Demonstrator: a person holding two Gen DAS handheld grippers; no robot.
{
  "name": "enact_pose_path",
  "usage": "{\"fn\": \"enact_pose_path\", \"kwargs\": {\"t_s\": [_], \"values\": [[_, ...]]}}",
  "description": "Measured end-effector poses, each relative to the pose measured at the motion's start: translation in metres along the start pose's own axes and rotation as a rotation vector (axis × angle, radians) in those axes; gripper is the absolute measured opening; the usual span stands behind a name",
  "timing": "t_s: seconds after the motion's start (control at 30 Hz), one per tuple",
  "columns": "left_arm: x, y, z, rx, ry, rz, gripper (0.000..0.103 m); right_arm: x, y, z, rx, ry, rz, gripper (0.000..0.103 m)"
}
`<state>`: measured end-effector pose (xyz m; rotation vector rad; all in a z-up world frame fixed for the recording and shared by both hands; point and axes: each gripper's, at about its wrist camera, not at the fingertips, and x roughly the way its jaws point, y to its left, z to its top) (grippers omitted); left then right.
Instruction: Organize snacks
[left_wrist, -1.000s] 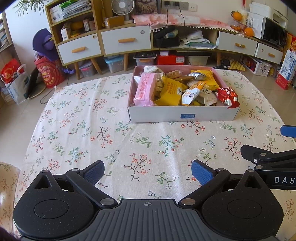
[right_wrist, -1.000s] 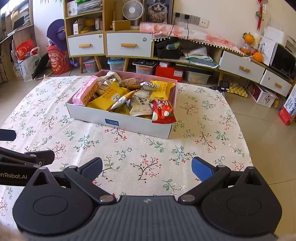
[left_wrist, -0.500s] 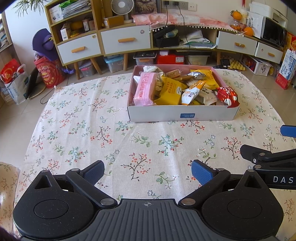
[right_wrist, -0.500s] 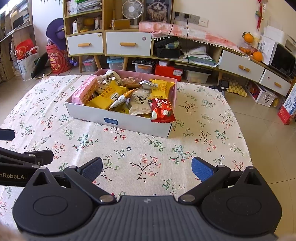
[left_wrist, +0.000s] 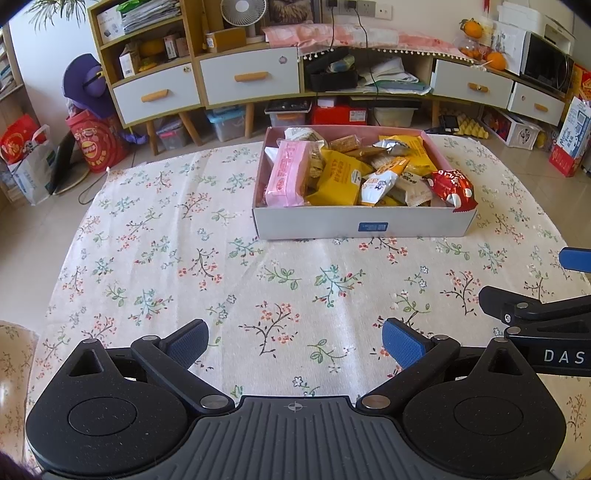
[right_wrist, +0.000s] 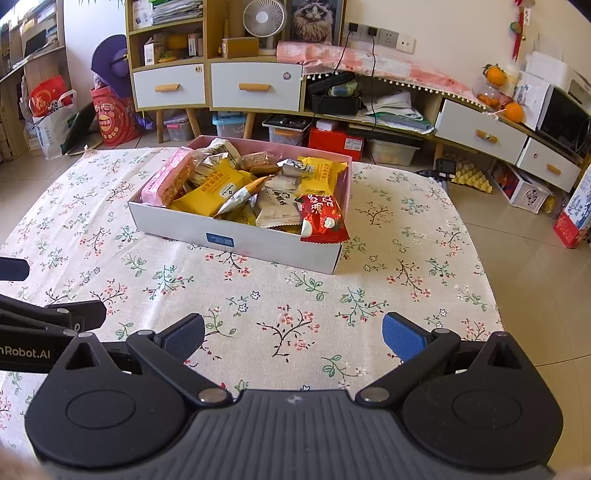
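Left wrist: right gripper (left_wrist: 546, 291) beside snack box (left_wrist: 362, 225).

The cream cloth with little red and green flower sprigs (left_wrist: 192, 251) covers the surface. The white cardboard box with a pink inside and a small blue label (left_wrist: 314, 223) holds a pink packet (left_wrist: 288, 173), yellow packets (left_wrist: 338, 179) and a shiny red packet (left_wrist: 452, 186). Each black gripper has blue pads (right_wrist: 400, 338).

Floral tablecloth (left_wrist: 184, 258), desk fan (right_wrist: 265, 18), white drawers (left_wrist: 251, 75), oranges (right_wrist: 513, 110)
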<state>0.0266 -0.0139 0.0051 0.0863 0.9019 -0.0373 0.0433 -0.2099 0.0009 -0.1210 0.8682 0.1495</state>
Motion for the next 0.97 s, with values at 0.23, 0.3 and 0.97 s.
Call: {"fn": "enact_pose_path", "kwargs": {"t_s": [0.23, 0.3, 0.97], "values": [[0.0011, -0.0005, -0.0007, 0.002, 0.004, -0.002, 0.101, -0.0004, -0.0003, -0.0003, -0.001, 0.000, -0.001, 0.103], [0.0011, -0.0007, -0.0010, 0.001, 0.004, -0.002, 0.101, -0.0012, -0.0010, -0.0012, -0.002, 0.001, -0.003, 0.103], [0.0083, 0.0010, -0.0040, 0.011, 0.006, 0.017, 0.101, 0.0018, 0.0045, -0.0013, -0.011, 0.007, -0.025, 0.103]]}}
